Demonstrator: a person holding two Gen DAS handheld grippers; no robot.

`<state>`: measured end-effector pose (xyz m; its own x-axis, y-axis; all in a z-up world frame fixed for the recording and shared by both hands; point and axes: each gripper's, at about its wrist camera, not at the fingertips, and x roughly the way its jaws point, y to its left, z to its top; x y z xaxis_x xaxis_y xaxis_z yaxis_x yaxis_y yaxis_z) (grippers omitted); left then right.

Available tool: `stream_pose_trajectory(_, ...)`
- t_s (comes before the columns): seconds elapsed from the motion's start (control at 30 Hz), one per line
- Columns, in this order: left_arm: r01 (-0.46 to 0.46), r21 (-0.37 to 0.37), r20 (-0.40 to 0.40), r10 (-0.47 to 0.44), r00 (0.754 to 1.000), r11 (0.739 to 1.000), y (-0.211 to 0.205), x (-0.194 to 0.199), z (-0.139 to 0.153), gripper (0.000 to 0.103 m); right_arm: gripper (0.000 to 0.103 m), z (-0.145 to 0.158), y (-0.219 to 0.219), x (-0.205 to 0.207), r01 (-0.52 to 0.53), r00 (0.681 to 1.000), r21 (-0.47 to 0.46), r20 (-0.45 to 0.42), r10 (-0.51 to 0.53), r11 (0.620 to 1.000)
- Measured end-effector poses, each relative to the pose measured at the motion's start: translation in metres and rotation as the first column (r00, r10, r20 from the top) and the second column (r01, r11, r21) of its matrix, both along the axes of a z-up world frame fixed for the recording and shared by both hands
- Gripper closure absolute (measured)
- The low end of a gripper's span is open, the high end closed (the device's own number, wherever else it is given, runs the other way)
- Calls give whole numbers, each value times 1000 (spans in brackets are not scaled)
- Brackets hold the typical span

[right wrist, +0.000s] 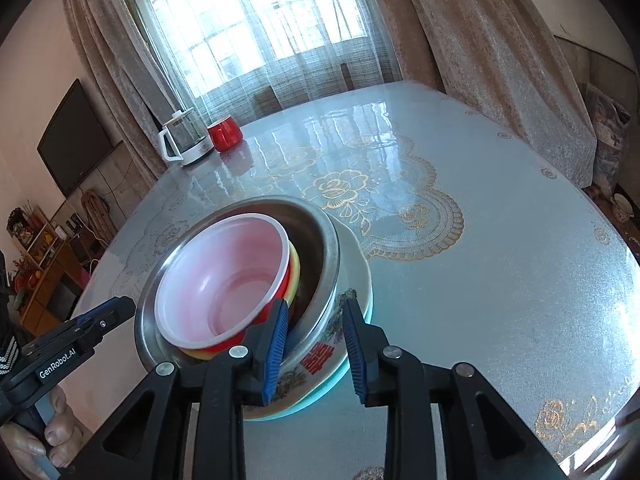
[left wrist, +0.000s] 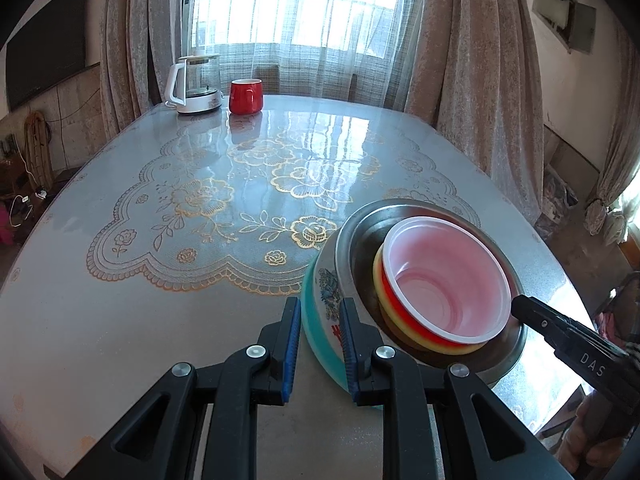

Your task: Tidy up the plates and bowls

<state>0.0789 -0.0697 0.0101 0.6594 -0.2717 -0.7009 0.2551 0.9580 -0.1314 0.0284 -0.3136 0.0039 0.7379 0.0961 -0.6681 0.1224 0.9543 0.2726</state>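
The stacking looks nearly done: low and right of centre in the left wrist view, a white-lined red plastic bowl [left wrist: 446,280] sits in a yellow one, inside a steel basin [left wrist: 432,292], on an enamel basin [left wrist: 326,304] over a teal plate [left wrist: 316,344].

The left gripper [left wrist: 320,354] has its jaws narrowly parted beside the enamel wall, holding nothing. The right gripper [right wrist: 314,354] straddles the basin rims, its pads slightly apart and not pressing.

Next, both probably need to back away cleanly.

Legible writing: "GenRobot.AI", "DAS", and a red double-happiness character.
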Motion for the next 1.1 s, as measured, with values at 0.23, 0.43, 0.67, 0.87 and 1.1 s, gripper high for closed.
stream_pose_trajectory(0.23,-36,36,35,35,999,999,4,-13,-1,83,68,1,7,-8,24,999,-60,27,-23,998)
stream_pose_trajectory(0.43,-48,52,52,45,998,998,7,-25,-3,78,64,3,11,-15,55,998,-85,48,-51,995)
stream_pose_trajectory(0.67,-68,67,89,62,994,995,8,-37,-2,77,63,7,18,-25,101,993,-144,79,-90,984)
stream_pose_trajectory(0.87,-100,78,150,88,985,992,7,-46,6,71,61,22,33,-38,141,981,-206,163,-108,968)
stream_pose_trajectory(1.1,-98,89,200,79,977,991,3,-54,12,59,41,24,60,-40,128,973,-262,220,-70,957)
